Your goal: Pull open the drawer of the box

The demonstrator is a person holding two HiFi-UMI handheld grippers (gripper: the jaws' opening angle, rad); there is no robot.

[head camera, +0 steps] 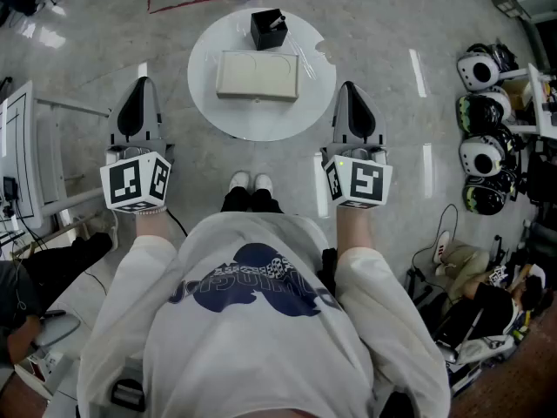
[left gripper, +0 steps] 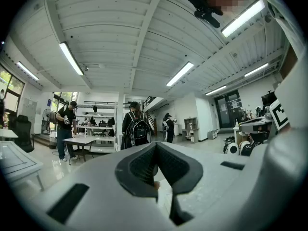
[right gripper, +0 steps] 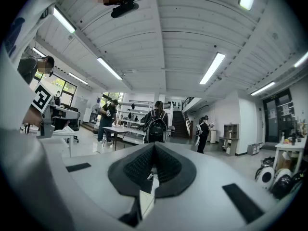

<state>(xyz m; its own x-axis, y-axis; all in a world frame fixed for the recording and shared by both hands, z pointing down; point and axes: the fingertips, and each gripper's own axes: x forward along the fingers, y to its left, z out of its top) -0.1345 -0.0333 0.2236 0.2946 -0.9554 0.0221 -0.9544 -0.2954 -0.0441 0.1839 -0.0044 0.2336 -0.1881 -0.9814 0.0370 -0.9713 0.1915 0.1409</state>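
Approach pending toward the box (head camera: 258, 76).
Left gripper (head camera: 140, 88) and right gripper (head camera: 349, 90), flanking it, are clenching nothing; one needs opening first.

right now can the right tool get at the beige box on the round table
Probably yes: the right tool hangs shut and empty beside the round table, nothing lies between it and the beige box, and the black box stands beyond it. Its jaws would need opening first.

Beige box (head camera: 258, 76) on white round table (head camera: 209, 103).
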